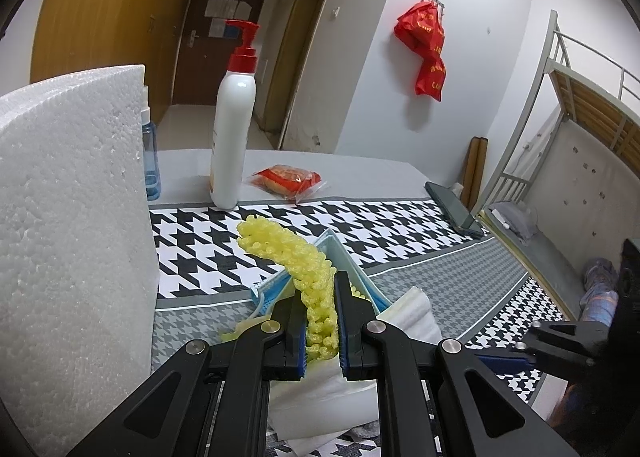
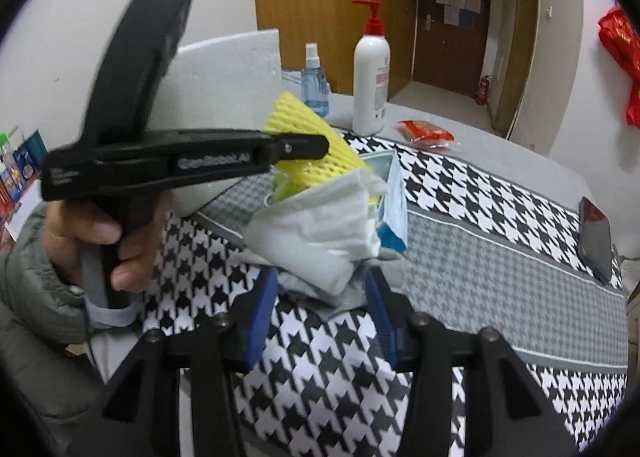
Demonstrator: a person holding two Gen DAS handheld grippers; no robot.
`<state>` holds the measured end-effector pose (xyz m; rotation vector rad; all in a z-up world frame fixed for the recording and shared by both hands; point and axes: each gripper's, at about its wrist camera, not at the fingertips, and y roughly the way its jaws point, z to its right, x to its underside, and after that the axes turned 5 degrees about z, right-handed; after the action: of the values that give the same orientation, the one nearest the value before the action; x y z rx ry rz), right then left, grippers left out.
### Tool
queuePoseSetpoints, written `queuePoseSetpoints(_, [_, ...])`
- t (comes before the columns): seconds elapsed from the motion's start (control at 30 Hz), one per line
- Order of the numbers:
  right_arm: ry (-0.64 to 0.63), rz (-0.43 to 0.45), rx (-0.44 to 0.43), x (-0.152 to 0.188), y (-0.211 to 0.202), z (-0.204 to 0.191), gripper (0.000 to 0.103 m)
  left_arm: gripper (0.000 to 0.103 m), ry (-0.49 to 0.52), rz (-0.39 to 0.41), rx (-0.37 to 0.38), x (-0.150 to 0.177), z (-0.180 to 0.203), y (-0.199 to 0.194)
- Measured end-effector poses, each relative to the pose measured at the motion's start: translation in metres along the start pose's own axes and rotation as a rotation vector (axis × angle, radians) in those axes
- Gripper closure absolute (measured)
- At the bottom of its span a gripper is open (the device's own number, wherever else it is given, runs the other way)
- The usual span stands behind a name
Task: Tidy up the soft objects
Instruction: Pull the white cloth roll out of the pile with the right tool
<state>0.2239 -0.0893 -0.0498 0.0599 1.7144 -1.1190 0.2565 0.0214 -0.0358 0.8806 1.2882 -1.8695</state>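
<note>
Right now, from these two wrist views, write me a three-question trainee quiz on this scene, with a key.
1. True or false: the left gripper is shut on the yellow foam net.
2. Which gripper has open jaws with nothing between the pads?
A. left
B. right
3. Fill in: the pump bottle has a ____ pump head.

Key:
1. True.
2. B; the white tissue lies just ahead of it, not pinched.
3. Red.
</note>
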Motion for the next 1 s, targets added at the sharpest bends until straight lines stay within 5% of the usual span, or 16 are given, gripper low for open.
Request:
queuePoseSetpoints(0.37, [0.015,-0.038,-0.026,-0.003,0.026,0.006,0.053,0.091,0.002,-0.009,-0.002,0.002,0.000,0.004])
queuePoseSetpoints(0.47, [0.028,-0.040,-0.030,-0.003,0.025,0.005,0.071,0.091,0.002,-0.009,0.000,0.003,0.001,0.004])
queuePoseSetpoints(0.67, [0.093,-0.028,-0.071,-0.003,0.015,0.011,0.091,0.091,0.003,-0.007,-0.003,0.003,0.001,0.004])
queuePoseSetpoints(1.0, [0.143,0.032,-0.103,-0.001,-0.025,0.014,0.093,0.091,0.004,-0.007,-0.004,0.002,0.001,0.004])
